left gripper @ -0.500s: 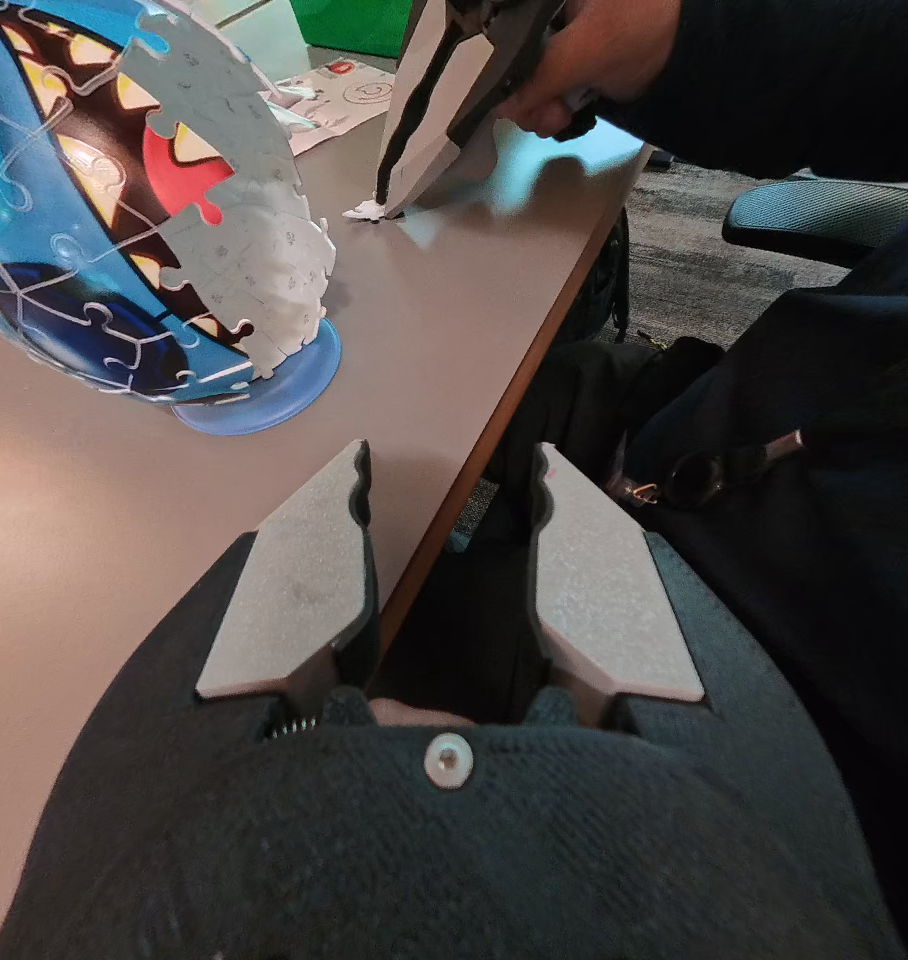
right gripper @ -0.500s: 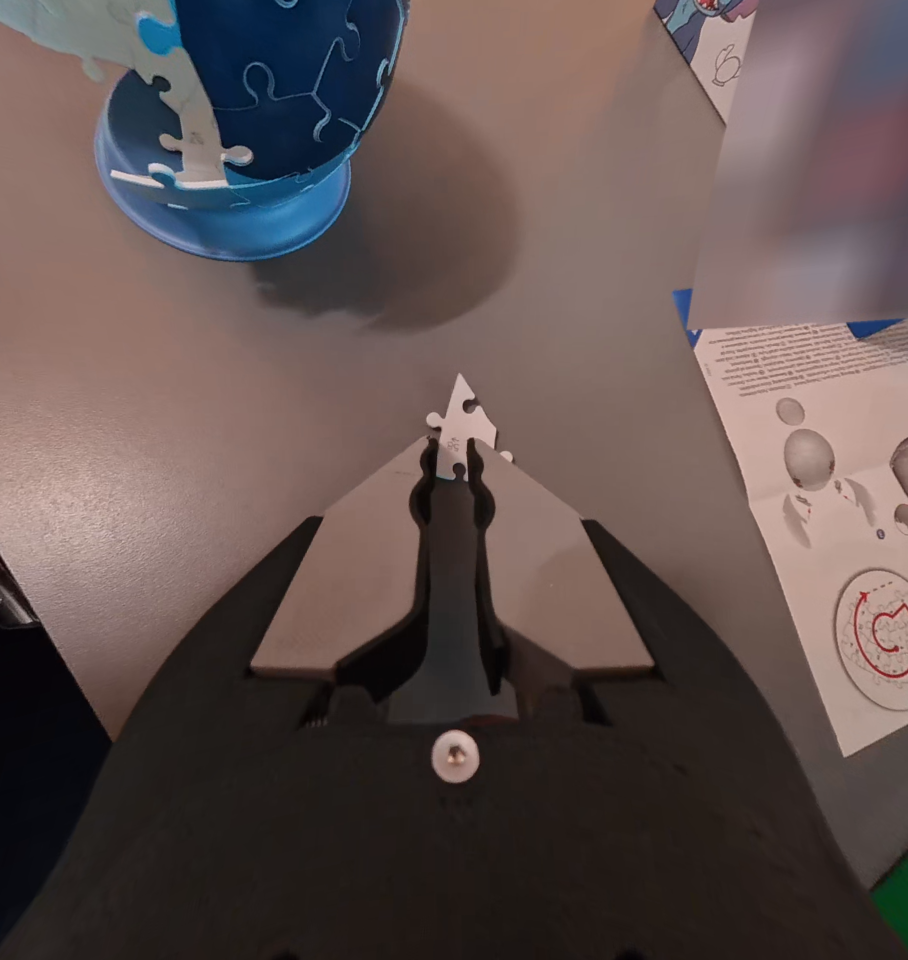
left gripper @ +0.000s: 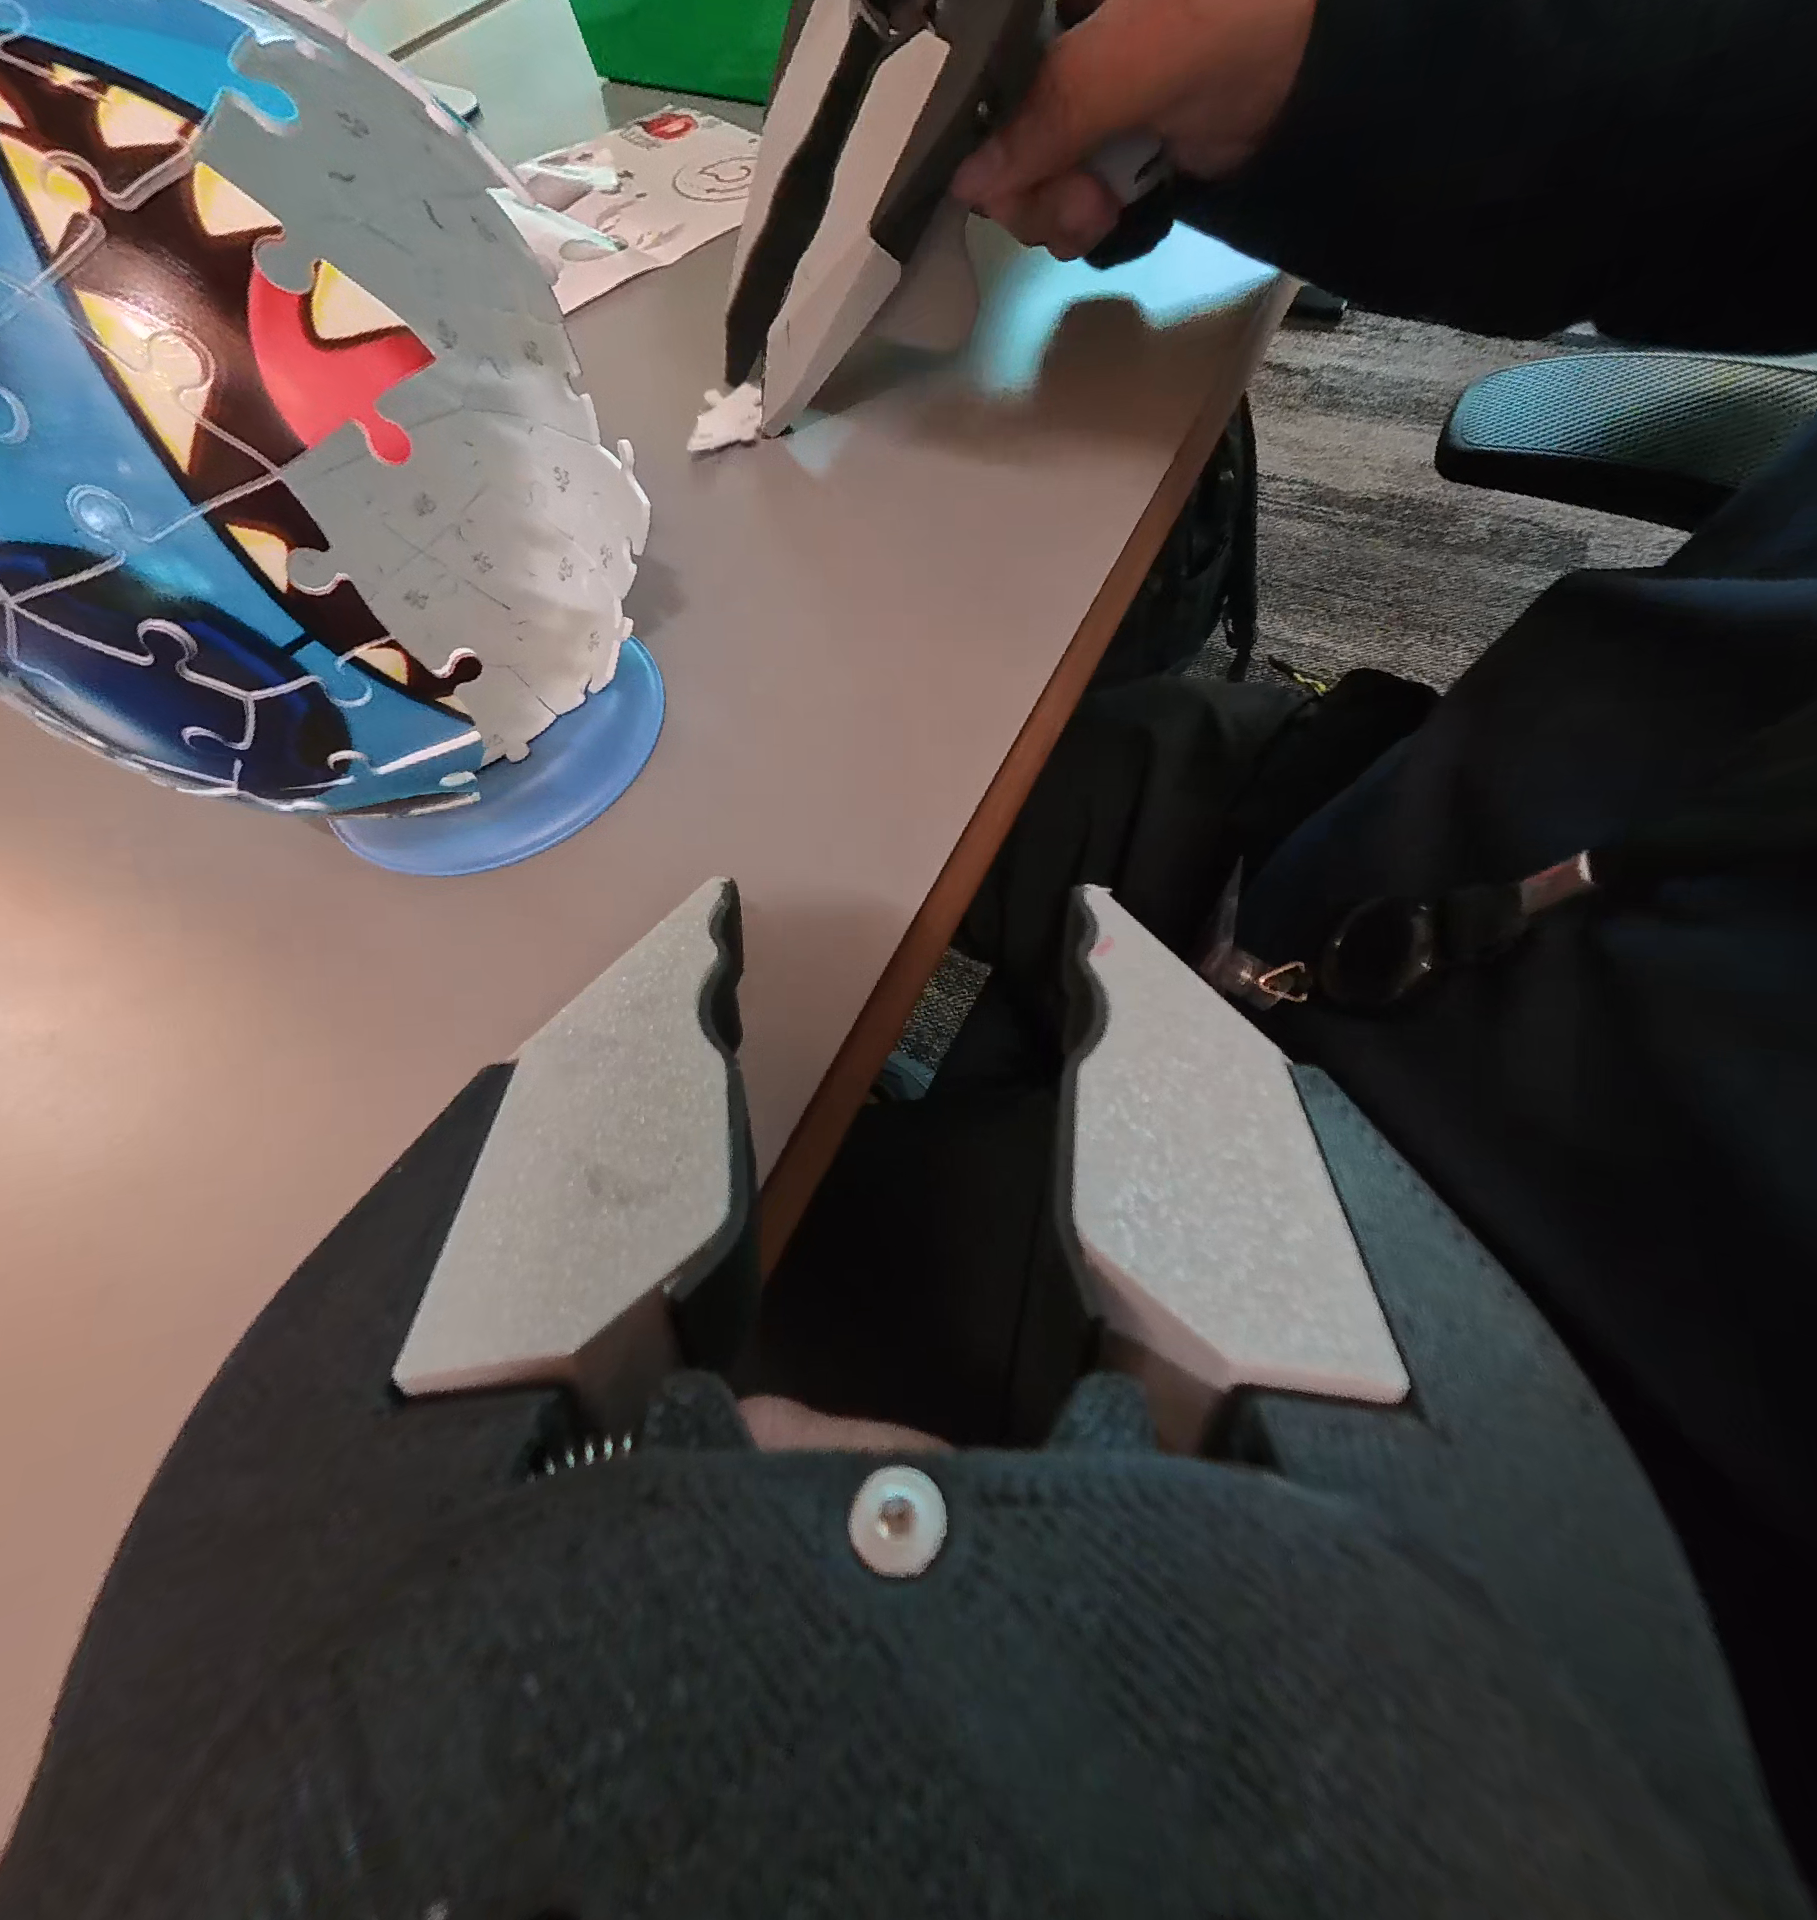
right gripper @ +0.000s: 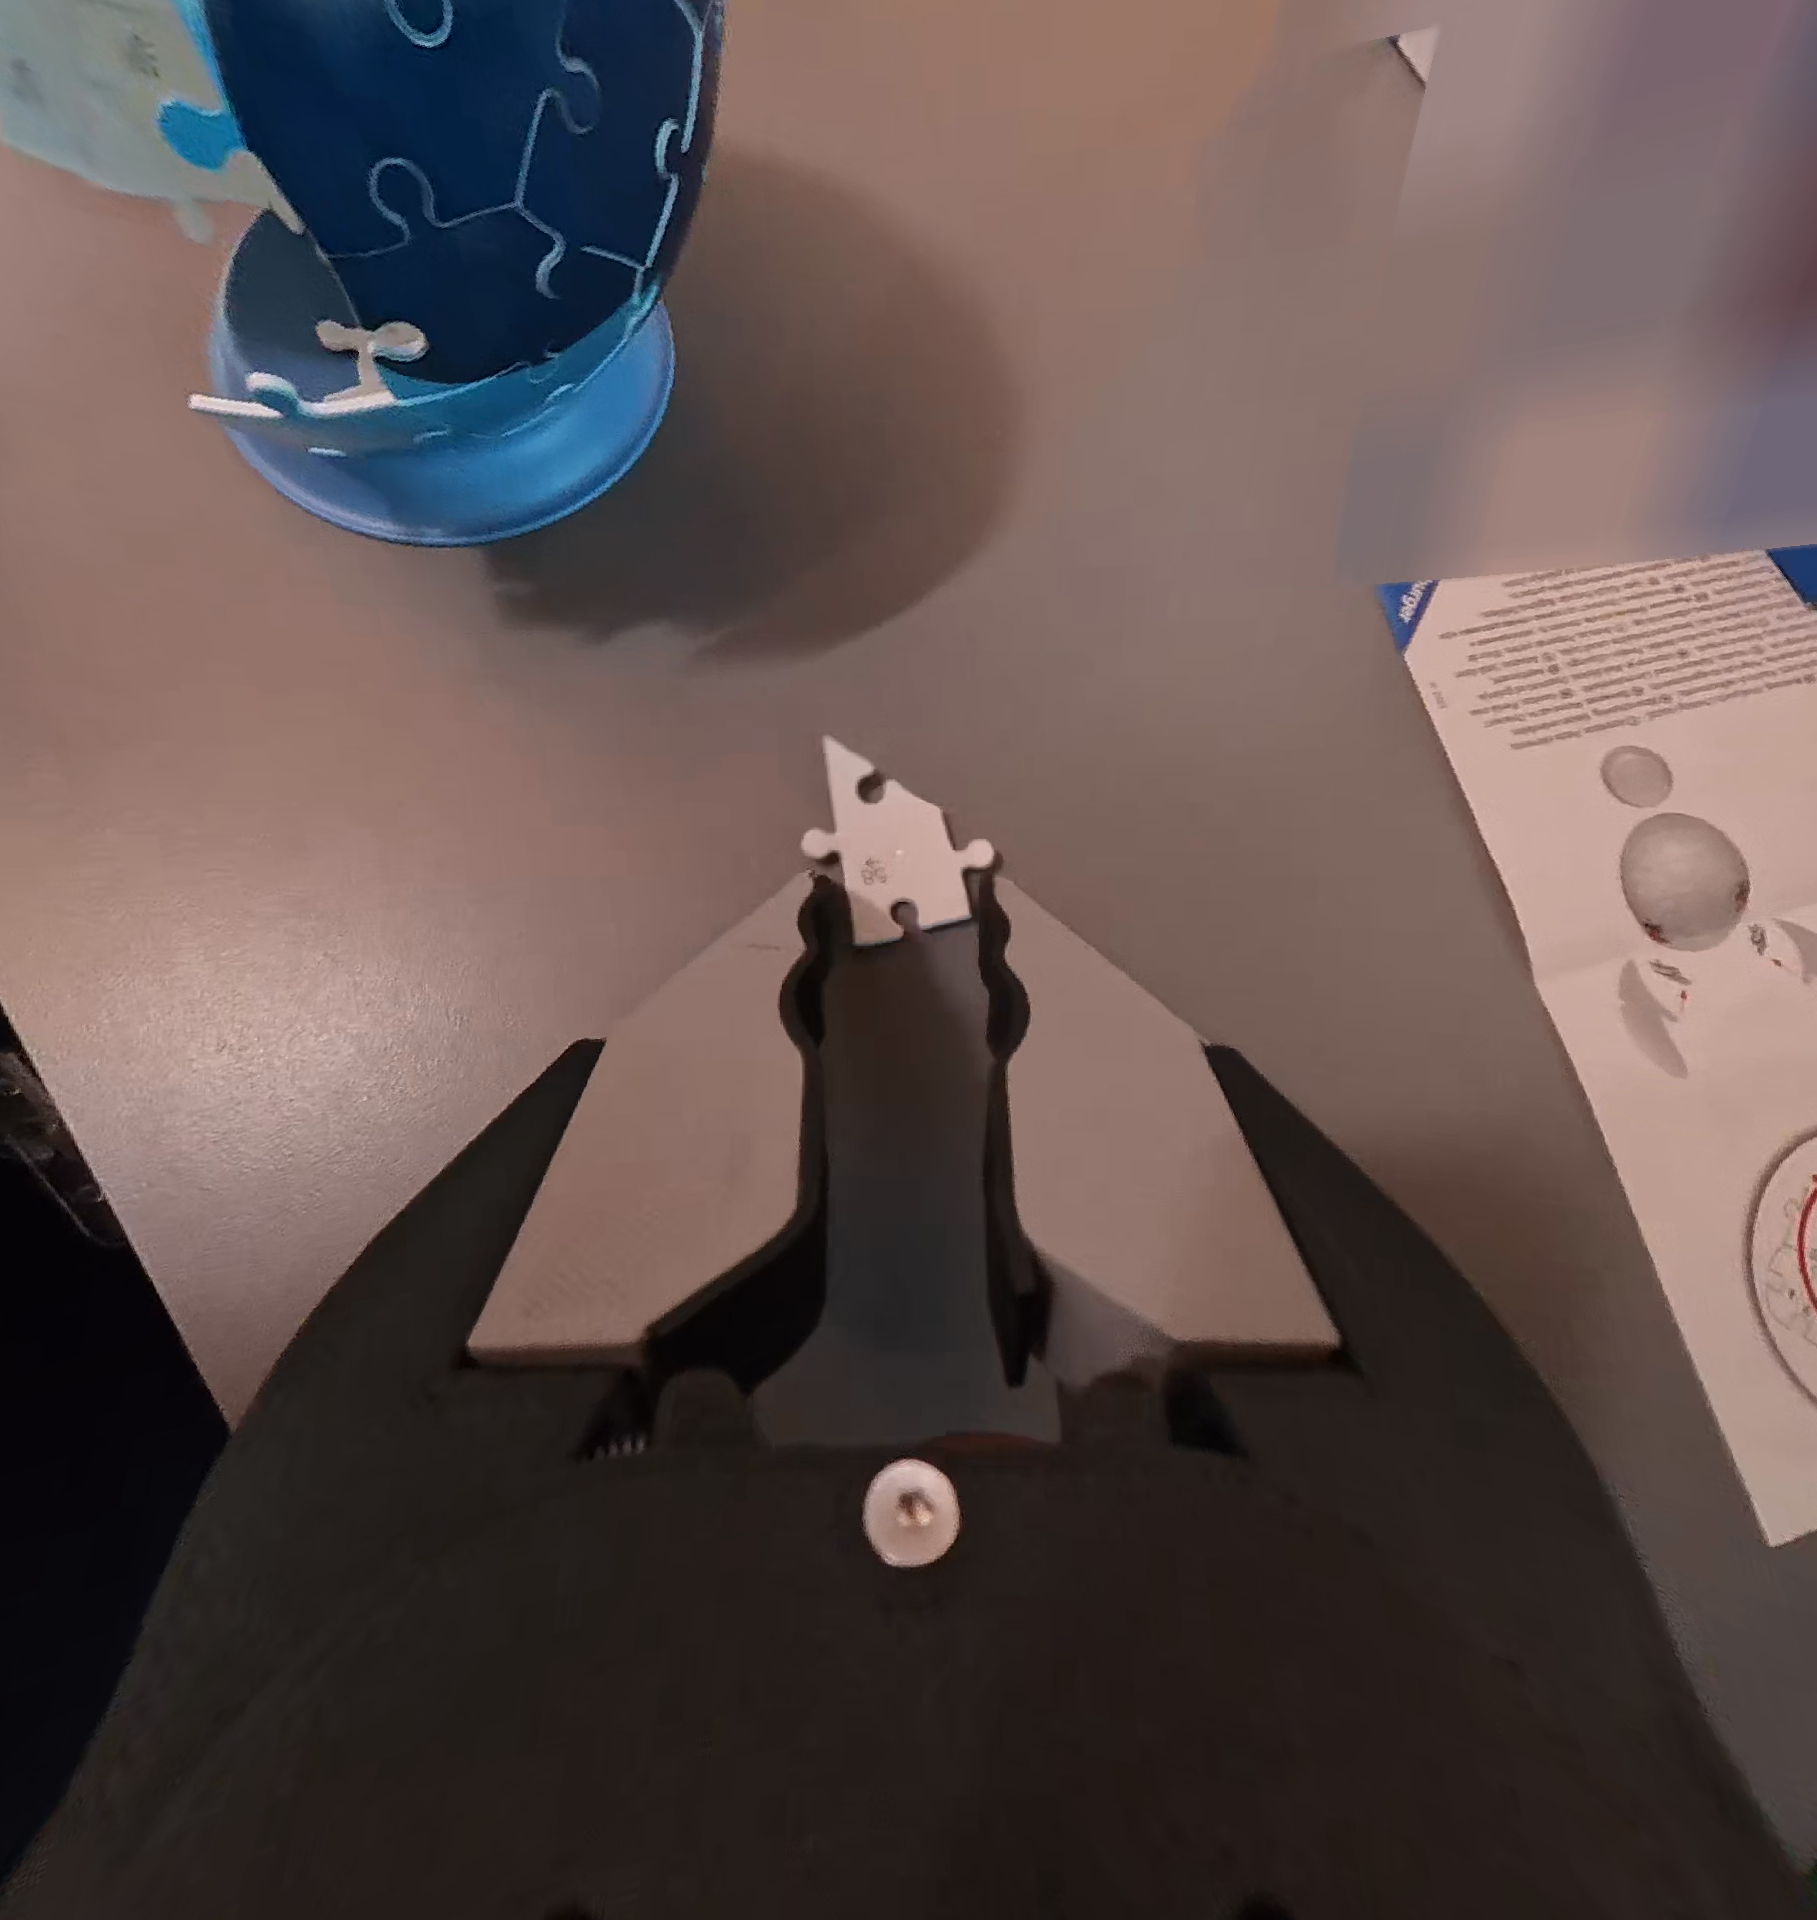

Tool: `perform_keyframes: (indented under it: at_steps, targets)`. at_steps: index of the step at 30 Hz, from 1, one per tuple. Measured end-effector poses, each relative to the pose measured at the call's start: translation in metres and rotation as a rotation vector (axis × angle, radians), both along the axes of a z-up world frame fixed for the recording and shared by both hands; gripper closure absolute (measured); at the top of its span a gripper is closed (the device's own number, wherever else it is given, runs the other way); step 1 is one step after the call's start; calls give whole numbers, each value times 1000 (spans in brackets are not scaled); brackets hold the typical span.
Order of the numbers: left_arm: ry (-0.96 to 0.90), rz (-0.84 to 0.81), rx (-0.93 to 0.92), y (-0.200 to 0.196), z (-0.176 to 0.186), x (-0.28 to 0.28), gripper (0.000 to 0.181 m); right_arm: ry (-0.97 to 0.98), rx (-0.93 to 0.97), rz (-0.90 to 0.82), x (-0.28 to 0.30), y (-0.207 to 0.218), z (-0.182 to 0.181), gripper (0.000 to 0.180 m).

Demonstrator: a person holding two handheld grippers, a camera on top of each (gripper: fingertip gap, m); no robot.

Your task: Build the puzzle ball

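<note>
Right gripper now spread a bit wider than half a second back, loose white puzzle piece flat on table between the tips, not pinched (regrip probably). Left gripper wide open, empty. Half-built puzzle ball parked on blue stand.

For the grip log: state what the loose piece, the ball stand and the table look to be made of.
Piece: probably rigid plastic, matte pale back, crisp thin edge.
Stand: likely moulded plastic, smooth blue with a soft sheen.
Table: seemingly laminate, flat grey-brown with a brown edge band; core unseen.
</note>
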State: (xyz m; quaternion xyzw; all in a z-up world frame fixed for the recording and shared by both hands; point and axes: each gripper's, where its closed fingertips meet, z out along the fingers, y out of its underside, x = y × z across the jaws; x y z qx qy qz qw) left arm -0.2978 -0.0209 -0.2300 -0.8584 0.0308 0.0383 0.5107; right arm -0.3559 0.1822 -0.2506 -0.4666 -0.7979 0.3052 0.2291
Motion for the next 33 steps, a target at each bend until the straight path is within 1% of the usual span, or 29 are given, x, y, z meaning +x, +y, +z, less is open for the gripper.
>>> perform_keyframes:
  at_steps: [1,3,6,8,10,13,17,20,22,30,33]
  targets:
    - [1,1,-2,0,0,0,120,6,6,-4,-1,1,0,153]
    - [-3,5,-4,-1,-1,-1,120,15,26,7,0,1,1,142]
    - [-6,9,-7,-1,-1,-2,120,29,70,44,1,0,2,138]
    - [-7,8,-7,-1,-1,-2,120,27,83,73,1,-1,2,138]
    - [-7,8,-9,-1,-2,-2,120,4,59,99,2,-4,1,145]
    - [-10,8,-11,0,-4,-2,120,-2,49,110,4,-6,1,150]
    - [-12,9,-15,0,-5,-3,120,-7,62,120,7,-9,1,153]
    - [-12,9,-13,1,-4,-3,120,-10,72,127,8,-11,1,153]
    - [-15,7,-15,0,-5,-3,120,-2,90,109,6,-7,2,146]
    - [-15,8,-15,0,-5,-2,120,2,74,80,2,-4,1,145]
    - [-14,8,-14,0,-5,-2,120,-2,58,99,0,-3,1,144]
